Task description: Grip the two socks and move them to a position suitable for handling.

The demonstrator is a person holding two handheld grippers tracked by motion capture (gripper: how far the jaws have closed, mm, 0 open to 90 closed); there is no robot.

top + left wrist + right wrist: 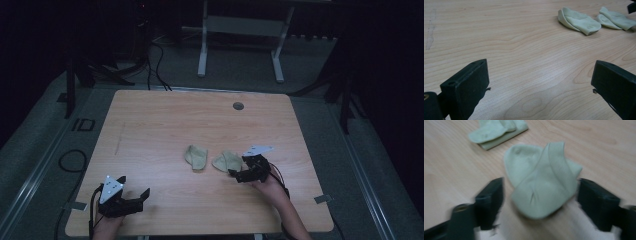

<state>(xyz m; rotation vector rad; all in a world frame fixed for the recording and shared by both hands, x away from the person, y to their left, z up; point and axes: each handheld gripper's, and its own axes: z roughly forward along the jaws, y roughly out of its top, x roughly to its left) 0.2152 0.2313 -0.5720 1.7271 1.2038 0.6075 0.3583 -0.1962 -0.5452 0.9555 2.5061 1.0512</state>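
Wooden table lies bare around two central socks.

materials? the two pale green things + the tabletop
Near sock: looks like soft knit fabric, matte; a ribbed cuff band shows, and it lies crumpled. Far sock: apparently the same, folded. Tabletop: light wood grain, faint sheen; laminate or real wood, can't tell.
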